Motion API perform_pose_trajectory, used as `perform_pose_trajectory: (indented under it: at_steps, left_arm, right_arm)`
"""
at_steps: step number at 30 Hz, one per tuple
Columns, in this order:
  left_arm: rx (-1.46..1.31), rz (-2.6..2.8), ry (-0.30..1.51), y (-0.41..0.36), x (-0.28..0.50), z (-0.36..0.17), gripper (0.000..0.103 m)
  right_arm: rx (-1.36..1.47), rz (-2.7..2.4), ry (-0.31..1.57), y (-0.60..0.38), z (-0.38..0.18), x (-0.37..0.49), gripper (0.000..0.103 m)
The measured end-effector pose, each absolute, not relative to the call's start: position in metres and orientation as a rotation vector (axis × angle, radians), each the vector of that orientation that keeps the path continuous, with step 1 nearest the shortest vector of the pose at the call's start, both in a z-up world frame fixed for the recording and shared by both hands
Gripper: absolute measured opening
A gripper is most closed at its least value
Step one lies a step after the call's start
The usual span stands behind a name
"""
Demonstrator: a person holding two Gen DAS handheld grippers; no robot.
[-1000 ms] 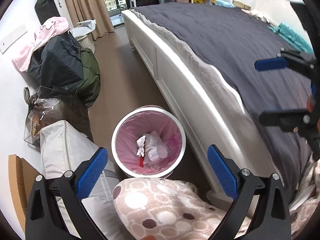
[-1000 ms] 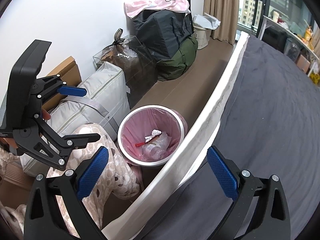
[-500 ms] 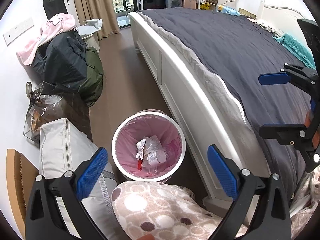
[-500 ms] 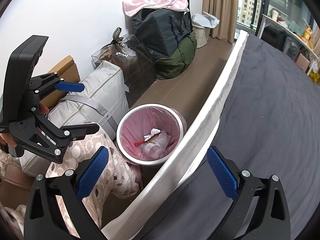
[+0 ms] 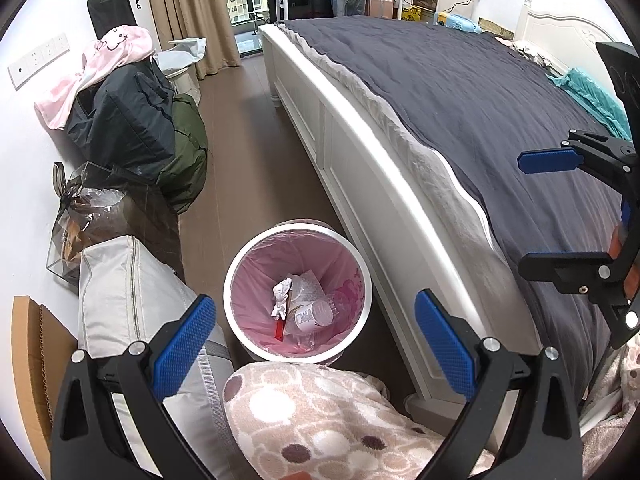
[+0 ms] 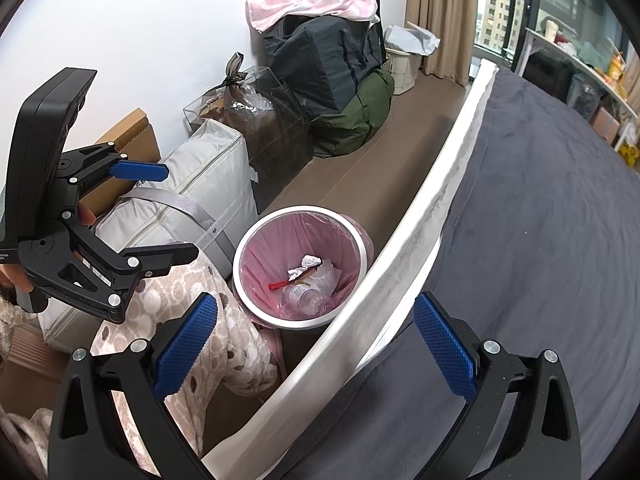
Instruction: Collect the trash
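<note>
A narrow strip of brown floor (image 5: 256,168) is hemmed in by a white bed frame (image 5: 384,184) on one side and by luggage stacked along the wall on the other; the bed is covered by a dark grey sheet (image 5: 472,92); against the wall are seen a black bag (image 5: 124,120) draped with a pink cloth (image 5: 108,64), a green bag (image 5: 188,152), a clear plastic bag (image 5: 100,212), a grey zipped bag (image 5: 124,292) and a piece of cardboard (image 5: 32,352); a spotted fleece blanket (image 5: 320,412) lies just in front of the bin, touching its near side. The white bin (image 5: 240,332), lined with a pink bag (image 5: 260,264), stands on the floor just beside the bed frame; crumpled paper (image 5: 282,294), a plastic bottle (image 5: 314,314) and a red scrap (image 5: 278,330) are held inside it. The left gripper (image 5: 314,342) is held spread wide above the bin with nothing between its blue pads; the right gripper (image 6: 316,344) is likewise spread and empty, held over the edge of the bed with the bin in view beyond it.
</note>
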State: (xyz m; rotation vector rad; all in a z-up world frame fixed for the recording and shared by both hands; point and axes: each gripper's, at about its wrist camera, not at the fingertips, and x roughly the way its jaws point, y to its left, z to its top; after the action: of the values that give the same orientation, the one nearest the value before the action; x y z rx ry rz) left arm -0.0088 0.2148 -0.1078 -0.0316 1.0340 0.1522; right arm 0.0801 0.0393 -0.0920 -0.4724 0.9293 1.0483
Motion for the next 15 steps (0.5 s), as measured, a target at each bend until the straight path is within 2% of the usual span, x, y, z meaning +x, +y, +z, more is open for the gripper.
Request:
perform_pose_trajectory:
  at_steps: [15]
  left_arm:
    - [-0.015, 0.150, 1.029, 0.2091, -0.0067, -0.1076, 0.098]
  right_arm:
    - [-0.472, 1.046, 0.931, 0.0393, -0.0925, 0.0802, 0.096]
